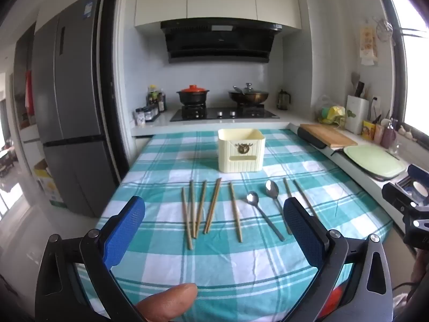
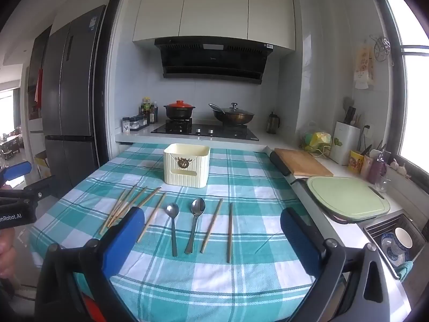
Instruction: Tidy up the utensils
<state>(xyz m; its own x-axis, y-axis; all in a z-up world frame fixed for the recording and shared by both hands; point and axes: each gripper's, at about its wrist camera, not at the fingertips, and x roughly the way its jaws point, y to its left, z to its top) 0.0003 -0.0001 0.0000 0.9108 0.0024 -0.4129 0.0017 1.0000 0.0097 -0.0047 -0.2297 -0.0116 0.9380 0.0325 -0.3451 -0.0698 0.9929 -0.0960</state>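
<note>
Chopsticks (image 1: 211, 209) and two spoons (image 2: 185, 225) lie in a row mid-frame on the checked tablecloth (image 2: 241, 281), below the cream holder (image 1: 240, 150), while left gripper (image 1: 214, 230) and right gripper (image 2: 211, 238) both gape wide, holding nothing.

White cabinets (image 2: 214, 8), black range hood (image 2: 213, 57), grey fridge (image 1: 67, 112), bright window (image 2: 415, 102)

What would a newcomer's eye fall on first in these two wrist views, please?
Probably the teal checked tablecloth, with wooden chopsticks and two metal spoons laid in a row across it. Behind them stands a cream utensil holder. The open left gripper and right gripper frame the foreground.
</note>
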